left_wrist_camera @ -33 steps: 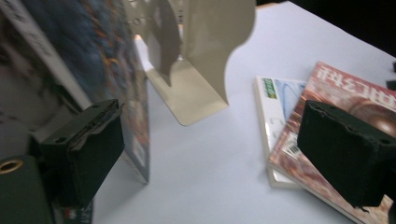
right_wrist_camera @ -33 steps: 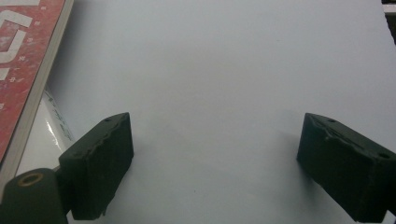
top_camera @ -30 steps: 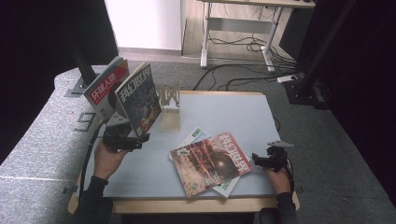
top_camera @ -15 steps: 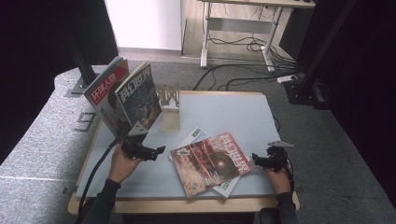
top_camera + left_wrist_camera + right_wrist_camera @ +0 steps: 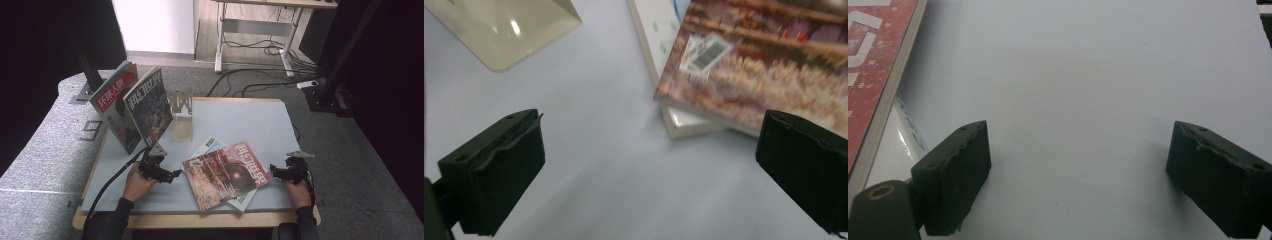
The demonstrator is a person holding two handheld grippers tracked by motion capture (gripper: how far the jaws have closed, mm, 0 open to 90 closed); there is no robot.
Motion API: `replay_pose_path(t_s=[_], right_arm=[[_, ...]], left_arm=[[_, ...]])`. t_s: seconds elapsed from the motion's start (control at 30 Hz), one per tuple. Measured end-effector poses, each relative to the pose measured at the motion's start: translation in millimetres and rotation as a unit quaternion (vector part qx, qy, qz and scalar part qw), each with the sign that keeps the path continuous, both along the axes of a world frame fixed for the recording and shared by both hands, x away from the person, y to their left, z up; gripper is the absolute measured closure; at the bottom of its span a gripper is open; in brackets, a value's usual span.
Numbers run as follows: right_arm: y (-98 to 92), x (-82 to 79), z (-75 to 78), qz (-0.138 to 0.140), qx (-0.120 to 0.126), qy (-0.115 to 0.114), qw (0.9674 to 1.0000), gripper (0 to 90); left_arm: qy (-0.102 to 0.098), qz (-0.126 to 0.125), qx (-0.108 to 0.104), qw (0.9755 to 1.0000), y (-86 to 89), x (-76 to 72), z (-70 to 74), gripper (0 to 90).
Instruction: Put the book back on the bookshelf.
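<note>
A red-covered magazine (image 5: 226, 172) lies flat near the table's front, on top of a white magazine (image 5: 212, 146). Two more magazines (image 5: 137, 106) stand upright at the back left, leaning near a clear bookend (image 5: 181, 116). My left gripper (image 5: 172, 175) is open, low over the table just left of the flat pile. The red magazine's corner (image 5: 744, 70) and the white one's edge (image 5: 659, 55) lie just ahead of its jaws. My right gripper (image 5: 274, 171) is open at the pile's right side. The red cover's edge (image 5: 875, 60) is at its left, with bare tabletop between its jaws.
The pale tabletop (image 5: 240, 120) has free room at the back right. The clear bookend's base (image 5: 504, 25) lies ahead and left of my left gripper. Beyond the table stand a desk frame (image 5: 255, 30), floor cables and a black stand (image 5: 85, 65) at left.
My left gripper has moved right and toward the table's front, from beside the standing magazines to the flat pile's left edge. The right gripper has stayed where it was.
</note>
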State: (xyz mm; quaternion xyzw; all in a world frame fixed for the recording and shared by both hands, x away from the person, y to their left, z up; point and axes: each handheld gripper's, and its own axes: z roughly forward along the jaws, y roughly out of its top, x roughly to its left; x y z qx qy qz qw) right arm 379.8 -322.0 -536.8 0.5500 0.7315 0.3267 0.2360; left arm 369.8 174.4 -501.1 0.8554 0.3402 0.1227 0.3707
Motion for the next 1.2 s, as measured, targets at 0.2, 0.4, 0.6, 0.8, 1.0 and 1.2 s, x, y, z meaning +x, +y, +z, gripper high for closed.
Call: replay_pose_path(t_s=[0.2,0.4,0.6,0.8,1.0,1.2], right_arm=[[0.0,0.0,0.0,0.000,0.000,0.000,1.0000,9.8],[0.0,0.0,0.0,0.000,0.000,0.000,1.0000,9.8],[-0.1,0.0,0.0,0.000,0.001,0.000,1.0000,9.7],[-0.1,0.0,0.0,0.001,0.001,0.000,1.0000,9.7],[0.4,-1.3,0.7,0.010,0.000,-0.005,0.9999,11.9],[1.6,-9.0,5.2,0.019,-0.003,-0.010,0.9998,11.1]], left_arm=[[0.002,-0.009,0.030,0.9995,-5.5,-1.2,-13.3,0.0],[0.010,-0.014,0.052,0.9985,-10.0,-0.9,-26.3,0.0],[0.016,-0.011,0.049,0.9986,-9.5,-0.4,-27.4,0.0],[0.016,-0.011,0.048,0.9987,-9.3,-0.3,-27.4,0.0],[0.016,-0.011,0.047,0.9987,-9.3,-0.4,-27.4,0.0],[0.017,-0.014,0.047,0.9986,-10.0,-1.4,-26.6,0.0]])
